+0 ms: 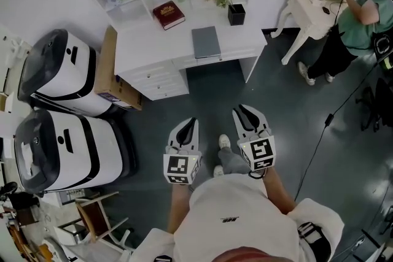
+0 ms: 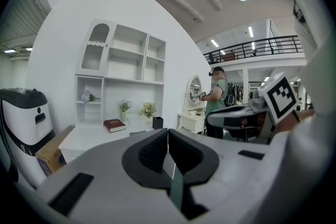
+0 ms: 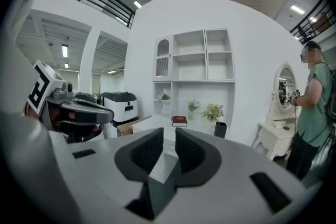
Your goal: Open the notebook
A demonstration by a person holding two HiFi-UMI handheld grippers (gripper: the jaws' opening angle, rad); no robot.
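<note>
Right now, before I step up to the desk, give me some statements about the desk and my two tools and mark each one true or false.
1. The grey notebook lies closed on the white desk. True.
2. The red book lies on top of the notebook. False: it lies apart from it, further back and to the left.
3. The left tool grips the notebook. False: its jaws are together on nothing, well short of the desk.
4. The right tool has its jaws slightly apart with nothing between them. True.
5. A black pot stands on the desk, right of the red book. True.
</note>
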